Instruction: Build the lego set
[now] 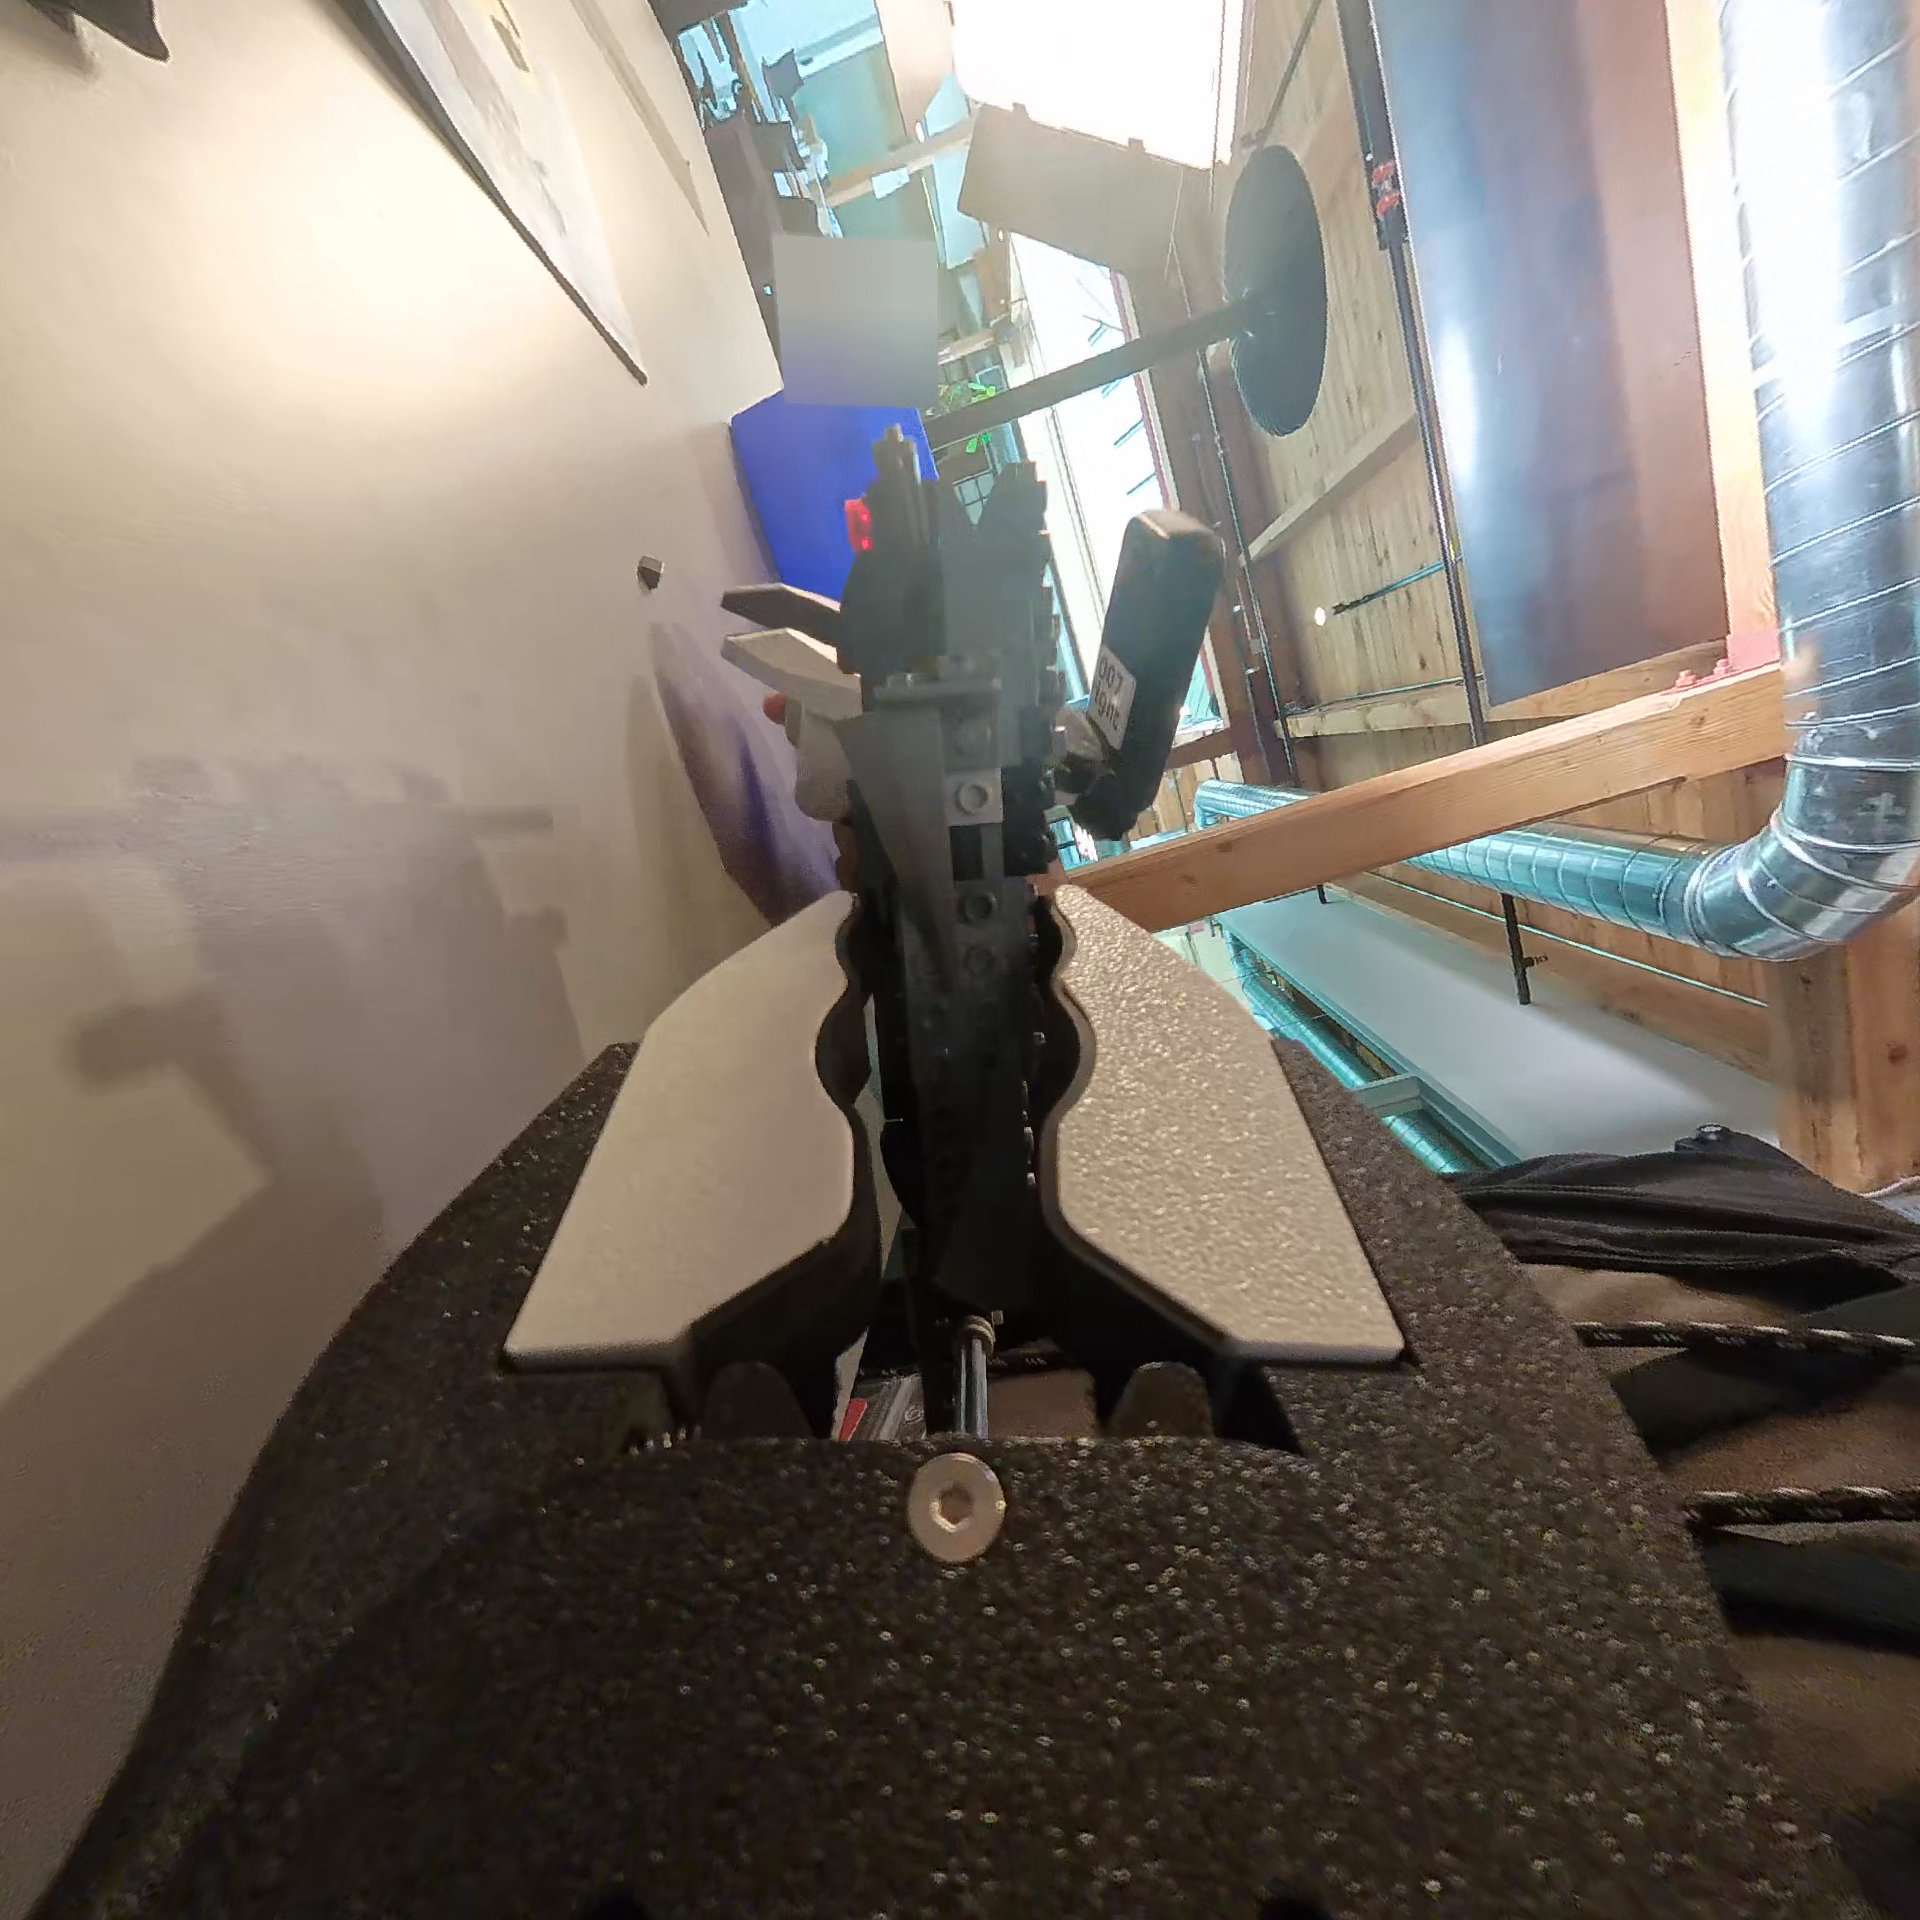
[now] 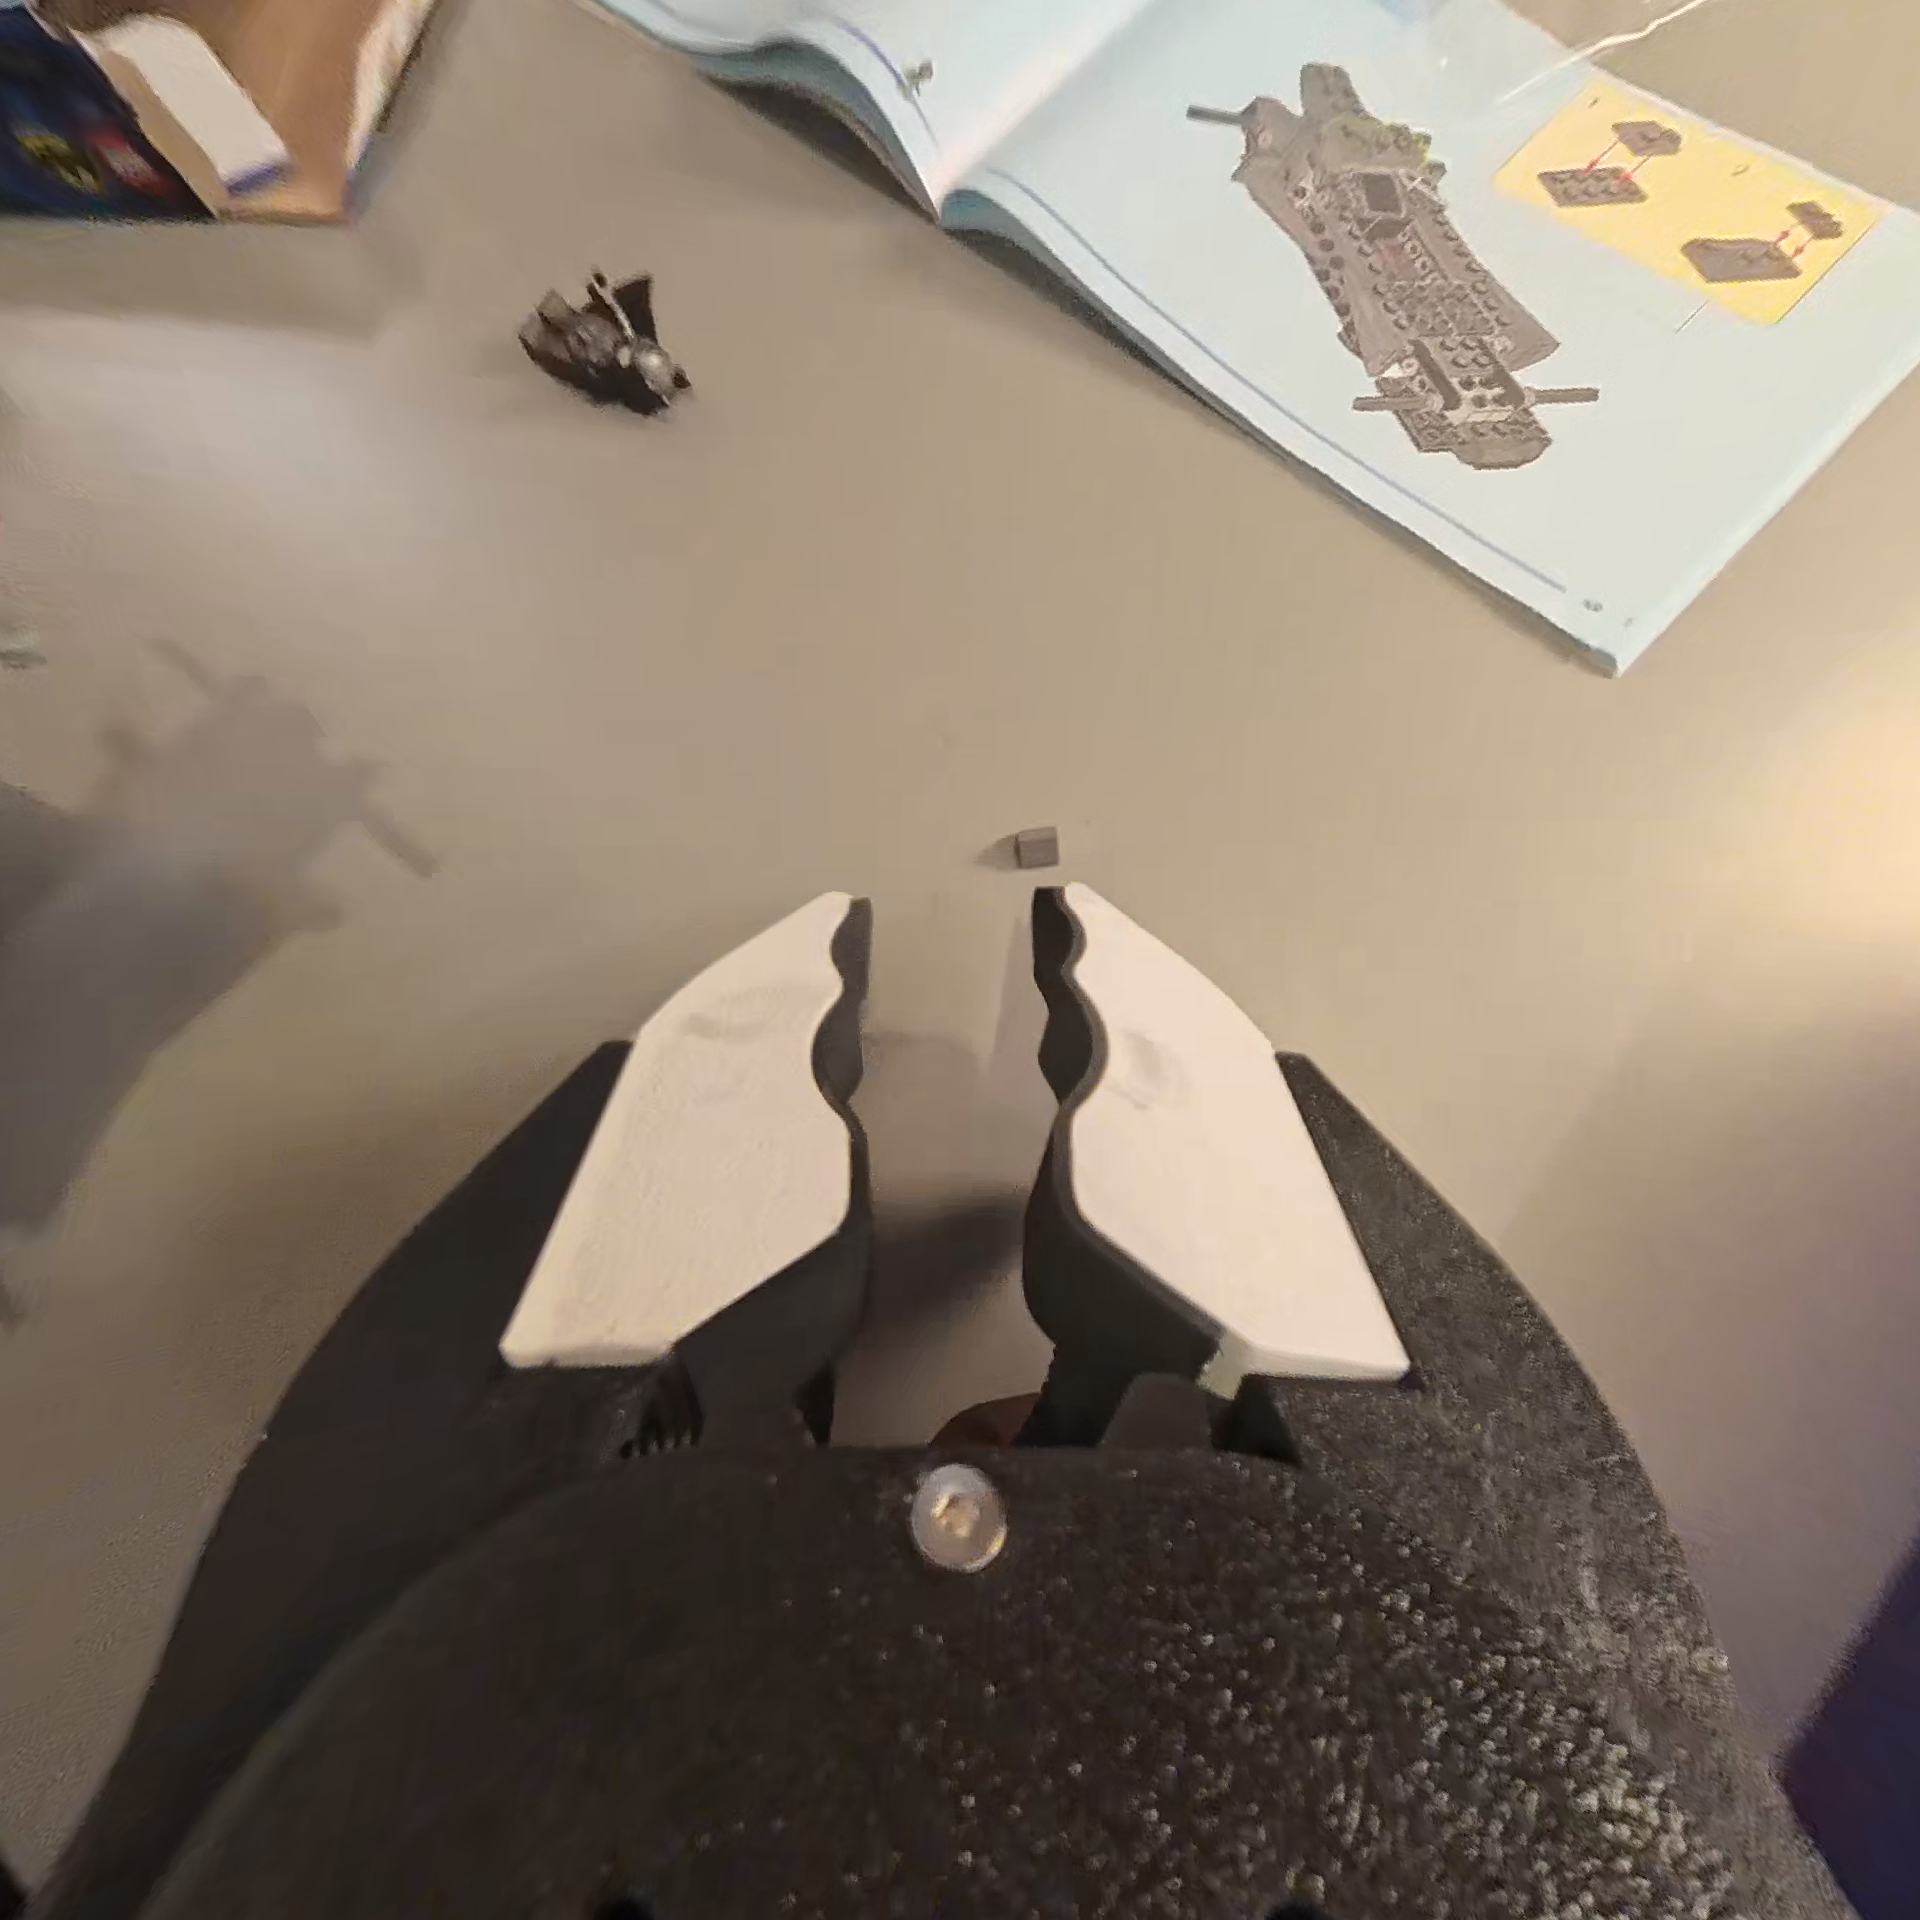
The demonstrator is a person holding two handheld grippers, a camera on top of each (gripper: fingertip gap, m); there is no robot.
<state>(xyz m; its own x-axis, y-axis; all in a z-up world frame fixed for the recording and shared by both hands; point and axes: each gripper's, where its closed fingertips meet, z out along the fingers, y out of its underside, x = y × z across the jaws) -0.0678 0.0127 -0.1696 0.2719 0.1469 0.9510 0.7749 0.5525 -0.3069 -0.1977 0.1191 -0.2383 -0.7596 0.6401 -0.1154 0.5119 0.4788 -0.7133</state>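
Observation:
My left gripper (image 1: 951, 914) is shut on a long grey and black brick-built model (image 1: 940, 831), both pads pressed on its sides, holding it in the air beside the pale table (image 1: 260, 727). Beyond the model, the other gripper (image 1: 1143, 675) shows with its white fingers by the model's far end. My right gripper (image 2: 951, 904) is open and empty just above the table (image 2: 623, 675). A tiny grey brick (image 2: 1034, 847) lies on the table just past its fingertips, nearer the right fingertip (image 2: 1070, 914). The same tiny brick shows in the left wrist view (image 1: 649, 571).
An open pale blue instruction booklet (image 2: 1247, 312) lies at the far right. A small dark brick assembly (image 2: 603, 343) lies at the far left-centre. A cardboard box (image 2: 208, 104) stands at the top left corner. A person in a blue top (image 1: 810, 488) stands beyond the model. The tips of one gripper are about 20 cm away from the tips of the other.

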